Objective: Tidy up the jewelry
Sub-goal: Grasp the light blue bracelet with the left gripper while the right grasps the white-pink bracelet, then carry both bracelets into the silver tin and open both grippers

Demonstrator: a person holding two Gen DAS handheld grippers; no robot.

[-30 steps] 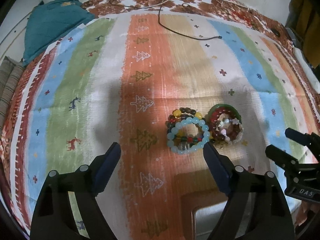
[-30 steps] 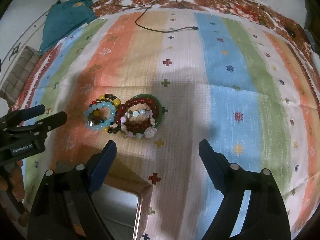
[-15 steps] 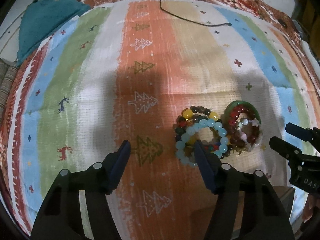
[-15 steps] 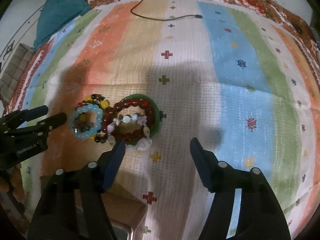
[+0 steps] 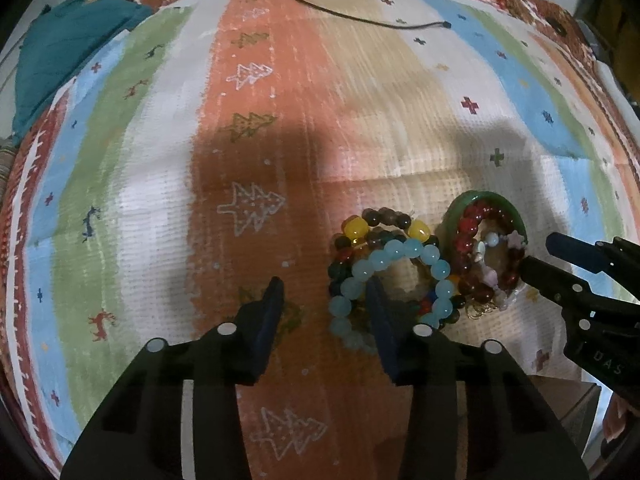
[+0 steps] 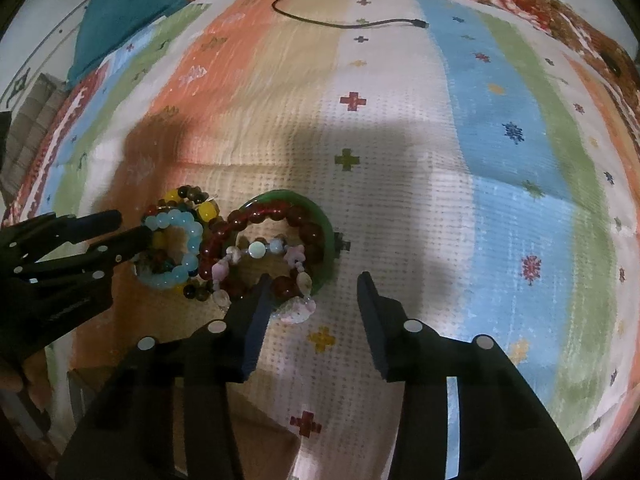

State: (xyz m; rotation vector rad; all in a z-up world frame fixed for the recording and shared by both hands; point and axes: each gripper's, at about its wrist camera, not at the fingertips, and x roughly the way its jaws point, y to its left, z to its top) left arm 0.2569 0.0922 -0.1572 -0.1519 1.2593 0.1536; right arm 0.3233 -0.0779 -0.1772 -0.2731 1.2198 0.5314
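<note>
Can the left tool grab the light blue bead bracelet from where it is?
Probably yes. The left tool has been closing, one finger already inside the light blue bracelet, the other outside over bare cloth. Nothing blocks it, though other bracelets lie tangled underneath.

Two heaps of bracelets lie side by side, touching, flat on a striped patterned cloth (image 6: 400,184). The left heap has a pale blue bead bracelet (image 5: 400,268) on top of a strand of dark beads with two yellow ones (image 5: 376,228). The right heap has a green bangle (image 6: 320,224) ringing a dark red bead bracelet (image 6: 260,220), with a strand of pale pink and white beads (image 6: 260,250) draped across its middle
</note>
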